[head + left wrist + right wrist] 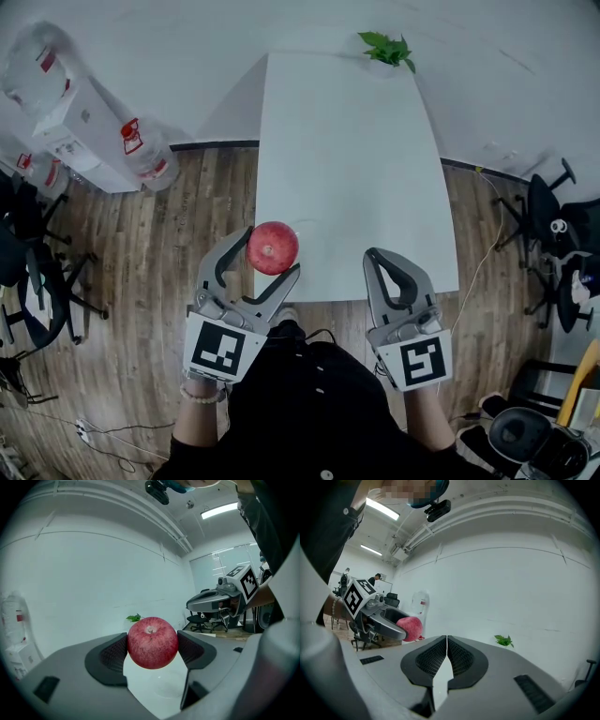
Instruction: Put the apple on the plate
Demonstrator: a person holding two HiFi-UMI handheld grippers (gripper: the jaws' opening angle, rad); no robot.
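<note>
The round, speckled red apple [273,247] hangs gripped in our left claw [153,649] over the smooth white table's [347,159] near corner, above the wood-plank floor [178,225]. Our right claw [446,641] is clenched, empty.

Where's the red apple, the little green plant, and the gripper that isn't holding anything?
apple [273,247]: head view, the middle of its red top.
plant [386,49]: head view, on its green leaves.
right gripper [446,641]: right gripper view, where its shut fingertips meet.
</note>
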